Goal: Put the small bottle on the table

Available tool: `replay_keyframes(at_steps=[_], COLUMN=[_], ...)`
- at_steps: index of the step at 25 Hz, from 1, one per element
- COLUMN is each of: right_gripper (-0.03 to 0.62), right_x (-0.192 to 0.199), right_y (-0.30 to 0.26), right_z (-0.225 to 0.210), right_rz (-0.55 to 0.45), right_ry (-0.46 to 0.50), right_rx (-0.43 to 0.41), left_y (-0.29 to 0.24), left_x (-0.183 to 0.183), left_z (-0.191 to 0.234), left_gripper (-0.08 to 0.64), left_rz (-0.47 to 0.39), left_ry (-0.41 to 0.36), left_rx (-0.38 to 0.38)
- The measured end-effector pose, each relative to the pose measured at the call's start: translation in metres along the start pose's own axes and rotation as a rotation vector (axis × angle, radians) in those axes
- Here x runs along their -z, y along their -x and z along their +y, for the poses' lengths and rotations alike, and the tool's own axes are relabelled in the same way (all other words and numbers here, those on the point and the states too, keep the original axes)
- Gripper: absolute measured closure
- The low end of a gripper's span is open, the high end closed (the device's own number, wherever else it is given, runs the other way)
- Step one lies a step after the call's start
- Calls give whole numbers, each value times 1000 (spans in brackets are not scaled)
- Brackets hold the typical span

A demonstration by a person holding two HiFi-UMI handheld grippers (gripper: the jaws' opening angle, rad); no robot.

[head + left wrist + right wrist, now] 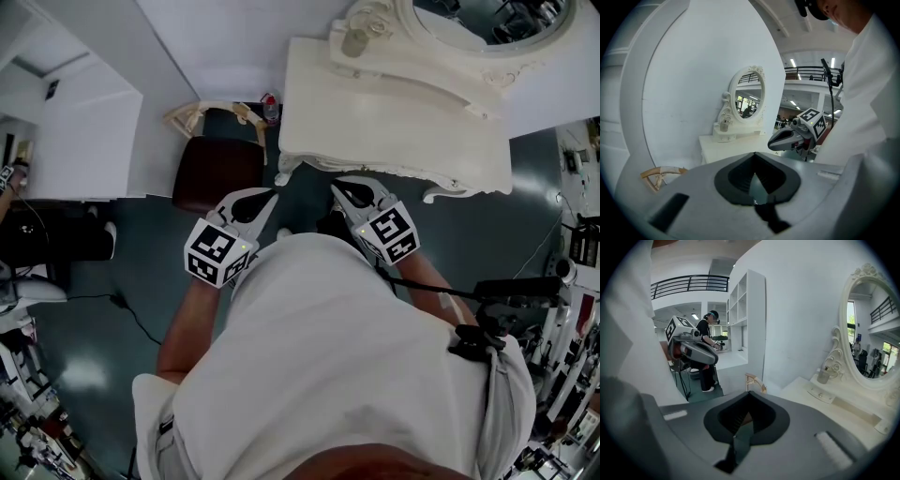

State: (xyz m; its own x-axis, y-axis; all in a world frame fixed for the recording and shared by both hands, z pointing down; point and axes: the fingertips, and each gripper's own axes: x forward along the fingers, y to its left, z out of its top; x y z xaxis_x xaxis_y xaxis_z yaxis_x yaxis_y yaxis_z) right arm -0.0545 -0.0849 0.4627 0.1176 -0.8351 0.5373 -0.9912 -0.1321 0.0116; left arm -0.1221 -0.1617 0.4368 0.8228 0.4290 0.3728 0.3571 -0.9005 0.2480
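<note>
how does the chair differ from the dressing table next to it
The chair has a dark brown seat; the dressing table is cream all over. The chair is smaller and carries nothing, while the dressing table carries an oval mirror. Both have cream woodwork.

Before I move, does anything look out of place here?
The small bottle seems to stand on the floor by the wall, between the chair and the table, not on the tabletop. Nothing else looks spilled, askew or damaged.
</note>
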Motion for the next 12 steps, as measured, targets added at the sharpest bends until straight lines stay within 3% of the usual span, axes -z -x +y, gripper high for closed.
replay_keyframes(at_steps=[12], right_gripper=[592], right_x=[0], right_y=[-2], right_z=[-4], right_rz=[-5], right_ry=[-10], right_rx=[9], left_y=[-6], left_x=[1], left_z=[1], left_gripper=[558], left_rz=[21], left_ry=[-5], left_rx=[10])
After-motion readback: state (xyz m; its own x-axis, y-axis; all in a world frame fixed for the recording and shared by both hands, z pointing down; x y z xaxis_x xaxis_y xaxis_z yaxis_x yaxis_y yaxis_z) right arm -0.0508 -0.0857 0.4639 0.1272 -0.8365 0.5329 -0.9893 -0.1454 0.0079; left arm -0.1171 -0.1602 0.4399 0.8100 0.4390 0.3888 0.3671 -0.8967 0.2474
